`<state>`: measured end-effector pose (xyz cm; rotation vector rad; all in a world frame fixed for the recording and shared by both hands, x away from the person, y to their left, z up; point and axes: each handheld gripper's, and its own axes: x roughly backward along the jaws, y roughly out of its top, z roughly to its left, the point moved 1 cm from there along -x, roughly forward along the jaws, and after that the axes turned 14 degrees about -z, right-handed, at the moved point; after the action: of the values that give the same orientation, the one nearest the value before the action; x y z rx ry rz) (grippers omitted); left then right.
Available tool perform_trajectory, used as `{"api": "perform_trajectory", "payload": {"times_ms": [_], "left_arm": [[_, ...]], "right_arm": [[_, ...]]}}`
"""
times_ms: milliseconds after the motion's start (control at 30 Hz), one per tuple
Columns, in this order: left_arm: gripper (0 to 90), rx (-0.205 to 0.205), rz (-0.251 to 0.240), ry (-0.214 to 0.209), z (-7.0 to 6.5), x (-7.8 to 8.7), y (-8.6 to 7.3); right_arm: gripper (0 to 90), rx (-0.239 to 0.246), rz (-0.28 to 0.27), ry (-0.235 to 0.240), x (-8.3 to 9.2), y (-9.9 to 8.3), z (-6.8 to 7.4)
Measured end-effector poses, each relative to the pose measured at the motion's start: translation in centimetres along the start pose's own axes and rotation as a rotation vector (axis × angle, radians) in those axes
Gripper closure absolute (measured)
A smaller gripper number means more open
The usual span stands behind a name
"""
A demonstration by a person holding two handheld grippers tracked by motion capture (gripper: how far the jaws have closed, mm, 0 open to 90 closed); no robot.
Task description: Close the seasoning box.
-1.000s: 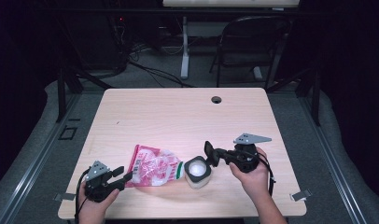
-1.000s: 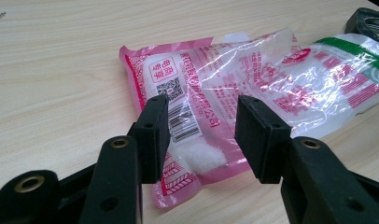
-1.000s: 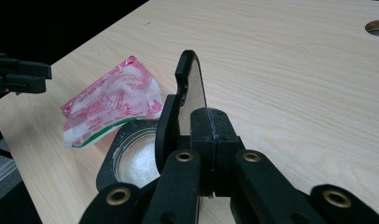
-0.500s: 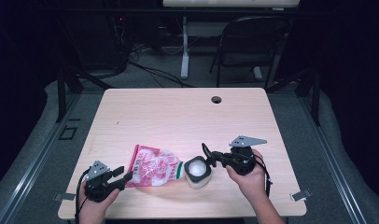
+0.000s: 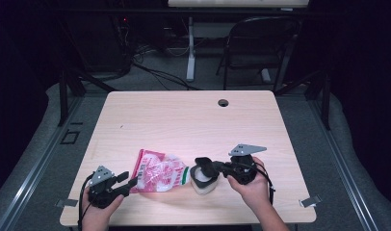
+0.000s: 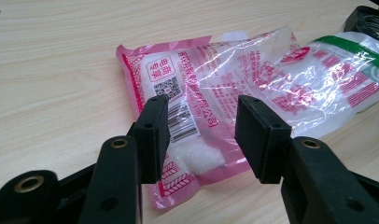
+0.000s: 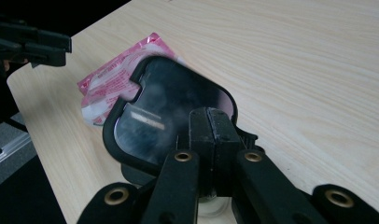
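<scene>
Pink bag (image 5: pixel 159 172) lay lower centre of the high view on the table (image 5: pixel 184 120), its near end between the parted, non-touching jaws of the left gripper (image 5: pixel 128 180), while the right gripper (image 5: pixel 206 167) was clenched on the black lid (image 7: pixel 164 112) over a white container (image 5: pixel 203 183) beside the bag.

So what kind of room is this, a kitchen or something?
More likely a lab or recording studio than a kitchen: a bare wooden table ringed by dark curtains, cables trailing over the carpet behind it, and a folding chair at the back.
</scene>
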<state>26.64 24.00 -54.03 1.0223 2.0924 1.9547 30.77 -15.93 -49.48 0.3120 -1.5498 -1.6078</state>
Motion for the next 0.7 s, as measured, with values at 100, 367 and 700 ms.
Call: {"api": "perform_trajectory", "payload": {"times_ms": [100, 367, 700], "left_arm": [[54.2, 0.000, -0.001, 0.000, 0.00, 0.02, 0.00], [54.2, 0.000, 0.002, 0.001, 0.01, -0.03, -0.01], [54.2, 0.000, 0.001, 0.003, 0.03, -0.03, -0.02]], "right_arm": [[89.5, 0.010, 0.008, 0.007, -0.22, -0.12, 0.29], [88.5, 0.005, 0.016, 0.016, -0.52, -0.41, 0.41], [87.6, 0.007, 0.011, 0.018, -0.56, -0.48, 0.41]]}}
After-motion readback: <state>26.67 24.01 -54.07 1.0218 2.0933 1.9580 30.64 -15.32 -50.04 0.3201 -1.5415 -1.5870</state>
